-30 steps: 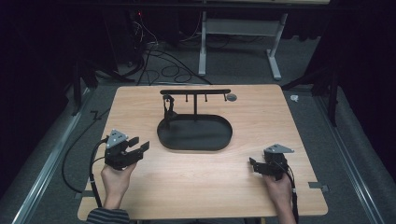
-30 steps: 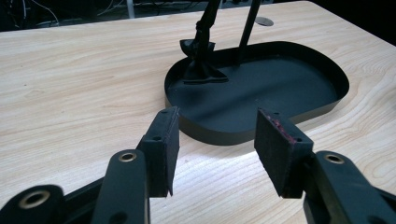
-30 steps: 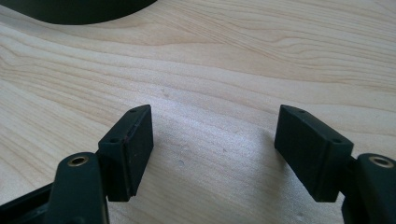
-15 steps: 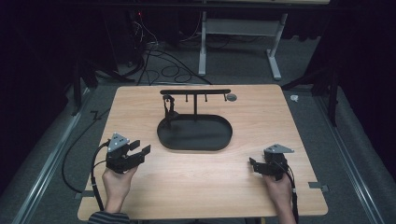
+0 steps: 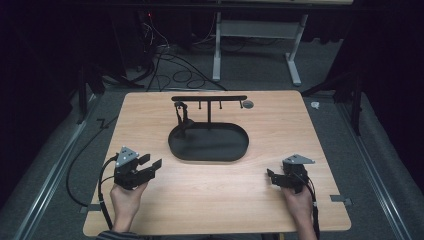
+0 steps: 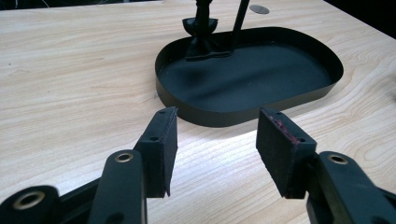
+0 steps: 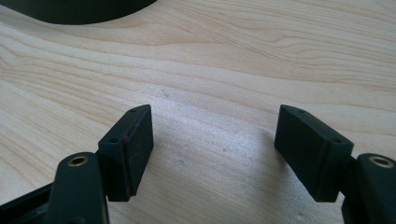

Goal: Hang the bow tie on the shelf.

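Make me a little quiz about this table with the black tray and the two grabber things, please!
1. True or false: the left gripper is holding something.
2. What hangs from the crossbar at its left end, reaching down into the black tray?
A. a small dark utensil
B. a red cup
C. a towel
3. Which gripper's jaws point toward the tray: the left one or the right gripper?

Key
1. False. Its jaws stand open with only bare wooden table between them.
2. A, the small dark utensil. What exactly it is cannot be told.
3. The left one; in the left gripper view the tray lies straight ahead of its jaws.
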`<state>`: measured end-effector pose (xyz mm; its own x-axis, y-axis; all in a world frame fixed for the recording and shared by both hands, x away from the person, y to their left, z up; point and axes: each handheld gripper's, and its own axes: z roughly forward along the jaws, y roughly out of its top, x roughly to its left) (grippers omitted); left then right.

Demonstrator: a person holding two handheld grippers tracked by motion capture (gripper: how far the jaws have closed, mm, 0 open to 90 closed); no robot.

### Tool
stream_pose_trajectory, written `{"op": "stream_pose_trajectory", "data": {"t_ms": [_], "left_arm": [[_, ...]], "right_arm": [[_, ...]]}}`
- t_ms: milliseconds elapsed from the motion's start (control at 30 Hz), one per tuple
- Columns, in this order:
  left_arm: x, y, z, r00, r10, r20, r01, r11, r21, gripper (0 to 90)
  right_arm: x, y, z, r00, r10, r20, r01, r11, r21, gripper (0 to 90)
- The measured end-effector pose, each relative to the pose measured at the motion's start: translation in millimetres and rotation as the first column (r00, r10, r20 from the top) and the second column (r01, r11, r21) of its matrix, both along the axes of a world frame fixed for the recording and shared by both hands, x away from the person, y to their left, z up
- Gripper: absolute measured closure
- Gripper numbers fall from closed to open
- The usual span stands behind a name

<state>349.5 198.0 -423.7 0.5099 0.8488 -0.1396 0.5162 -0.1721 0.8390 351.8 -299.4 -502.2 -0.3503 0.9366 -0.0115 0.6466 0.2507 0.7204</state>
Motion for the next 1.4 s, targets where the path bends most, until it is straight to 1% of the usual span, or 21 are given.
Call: {"op": "stream_pose_trajectory", "data": {"t_ms": [367,567,833,1000,1267,1400], "left_arm": [[-3.7,1.8,-9.6,0.9998,0.007,-0.018,-0.007,0.9999,-0.01,48.3],[-5.0,1.7,-14.2,0.9995,0.009,-0.029,-0.009,0.9999,-0.005,48.0],[-7.2,3.5,-22.2,0.9988,0.016,-0.047,-0.017,0.9998,-0.013,48.0],[-8.8,4.2,-25.7,0.9984,0.022,-0.052,-0.023,0.9997,-0.01,47.8],[-11.0,-0.5,-31.9,0.9979,0.018,-0.062,-0.018,0.9998,0.009,47.3],[-11.1,-2.8,-36.1,0.9974,0.015,-0.07,-0.015,0.9998,0.009,47.2]], "right_arm": [[0.0,0.0,0.0,1.0,0.0,0.0,0.0,1.0,0.0,29.4],[0.0,0.0,0.0,1.0,0.0,0.0,0.0,1.0,0.0,29.4],[0.0,0.0,0.0,1.0,0.0,0.0,0.0,1.0,0.0,29.4],[0.0,0.0,0.0,1.0,0.0,0.0,0.0,1.0,0.0,29.4],[0.0,-0.1,-0.1,1.0,0.002,0.002,-0.002,1.0,-0.002,29.4],[0.0,-0.1,-0.1,1.0,0.002,0.002,-0.002,1.0,-0.002,29.3]]}}
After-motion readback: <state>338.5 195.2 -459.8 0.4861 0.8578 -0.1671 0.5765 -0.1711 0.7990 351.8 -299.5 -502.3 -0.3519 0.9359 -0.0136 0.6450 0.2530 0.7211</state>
